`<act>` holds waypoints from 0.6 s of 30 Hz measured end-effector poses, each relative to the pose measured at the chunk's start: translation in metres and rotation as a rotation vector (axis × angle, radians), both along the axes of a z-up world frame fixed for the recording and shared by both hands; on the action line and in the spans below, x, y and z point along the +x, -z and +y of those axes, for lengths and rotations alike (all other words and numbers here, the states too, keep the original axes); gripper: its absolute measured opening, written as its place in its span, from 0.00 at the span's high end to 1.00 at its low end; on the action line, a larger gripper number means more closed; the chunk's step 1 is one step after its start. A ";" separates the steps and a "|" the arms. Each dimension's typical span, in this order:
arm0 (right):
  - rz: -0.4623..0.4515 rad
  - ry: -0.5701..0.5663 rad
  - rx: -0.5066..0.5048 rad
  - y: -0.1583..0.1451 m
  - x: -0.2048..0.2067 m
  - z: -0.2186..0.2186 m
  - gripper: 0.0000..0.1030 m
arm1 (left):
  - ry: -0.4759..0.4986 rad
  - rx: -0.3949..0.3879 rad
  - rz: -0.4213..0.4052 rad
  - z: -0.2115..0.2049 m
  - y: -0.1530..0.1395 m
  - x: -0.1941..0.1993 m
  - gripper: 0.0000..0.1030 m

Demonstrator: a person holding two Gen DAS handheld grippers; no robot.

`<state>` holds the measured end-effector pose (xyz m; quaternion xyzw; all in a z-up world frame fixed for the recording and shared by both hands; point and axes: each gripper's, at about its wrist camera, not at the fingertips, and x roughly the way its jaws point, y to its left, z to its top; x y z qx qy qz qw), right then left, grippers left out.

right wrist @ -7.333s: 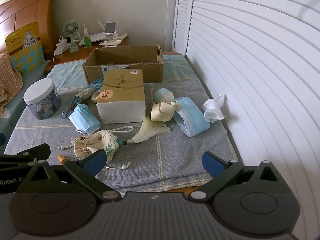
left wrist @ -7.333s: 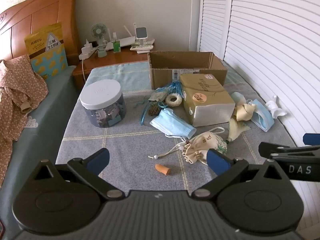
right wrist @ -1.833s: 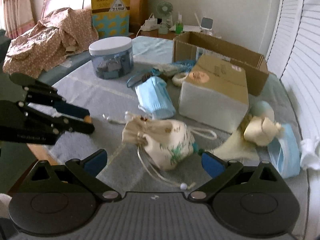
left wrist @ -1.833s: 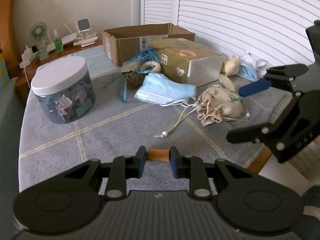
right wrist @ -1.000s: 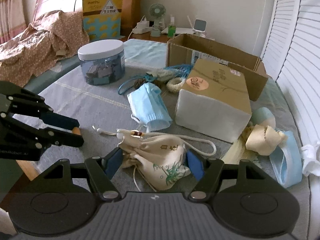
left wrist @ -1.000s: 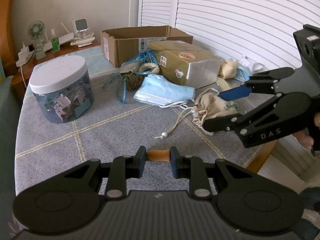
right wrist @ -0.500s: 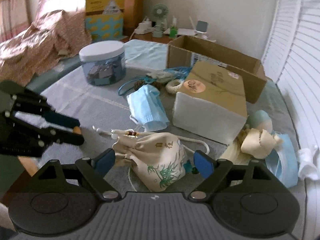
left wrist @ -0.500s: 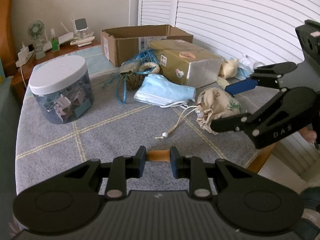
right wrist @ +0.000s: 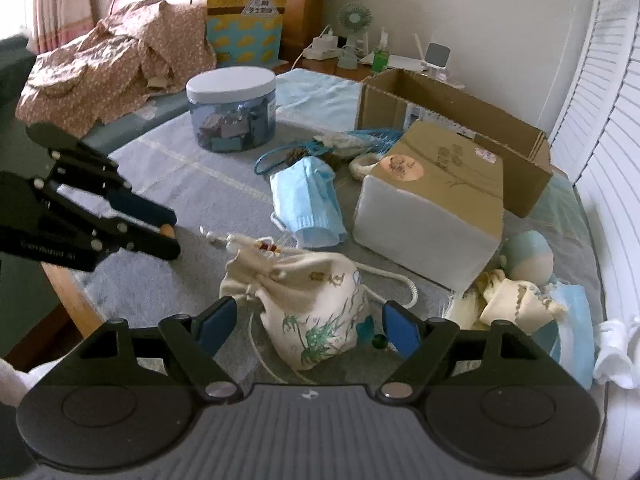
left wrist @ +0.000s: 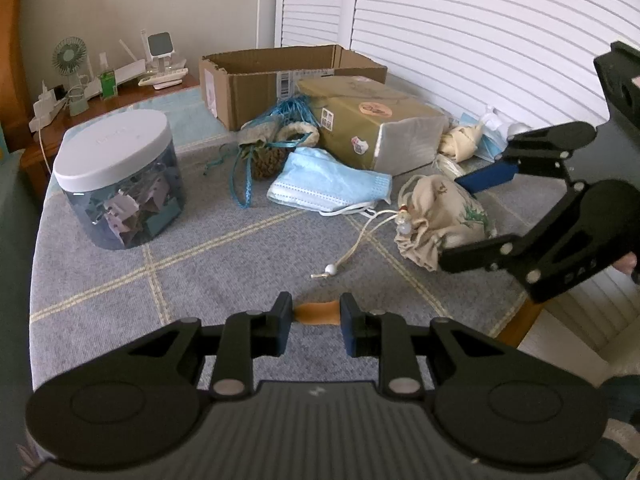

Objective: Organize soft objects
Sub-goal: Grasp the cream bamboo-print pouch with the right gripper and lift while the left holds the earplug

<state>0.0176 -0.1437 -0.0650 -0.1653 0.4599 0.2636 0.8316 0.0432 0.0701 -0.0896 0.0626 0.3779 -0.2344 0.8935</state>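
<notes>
My left gripper (left wrist: pixel 316 316) is shut on a small orange foam earplug (left wrist: pixel 317 313) near the front edge of the grey cloth; it also shows in the right wrist view (right wrist: pixel 168 236). My right gripper (right wrist: pixel 310 322) is open, its jaws on either side of a cream drawstring pouch (right wrist: pixel 316 320) printed with green bamboo, not touching it. The pouch also shows in the left wrist view (left wrist: pixel 440 216), with the right gripper (left wrist: pixel 468 220) around it. A blue face mask (left wrist: pixel 332 182) lies just behind the pouch.
An open cardboard box (left wrist: pixel 288 76) stands at the back, a tan tissue pack (left wrist: pixel 376 132) in front of it. A lidded plastic jar (left wrist: pixel 118 176) stands at the left. Blue ribbon, a straw ring and more masks (right wrist: pixel 568 320) lie about. The table edge (left wrist: pixel 520 320) is near.
My right gripper closed partly around the pouch a second ago, then opened wide again and stays around it. The pouch now stands more upright. My left gripper keeps hold of the earplug.
</notes>
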 end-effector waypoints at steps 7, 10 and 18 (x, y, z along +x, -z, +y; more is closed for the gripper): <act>-0.006 0.034 -0.023 0.000 0.003 0.004 0.44 | -0.005 0.017 0.007 -0.002 -0.002 0.001 0.77; -0.008 0.041 -0.014 -0.009 0.004 0.002 0.45 | -0.003 0.021 0.010 -0.002 -0.007 0.001 0.78; -0.027 0.044 0.003 -0.043 0.011 -0.007 0.45 | 0.031 0.047 -0.011 -0.004 -0.031 -0.001 0.78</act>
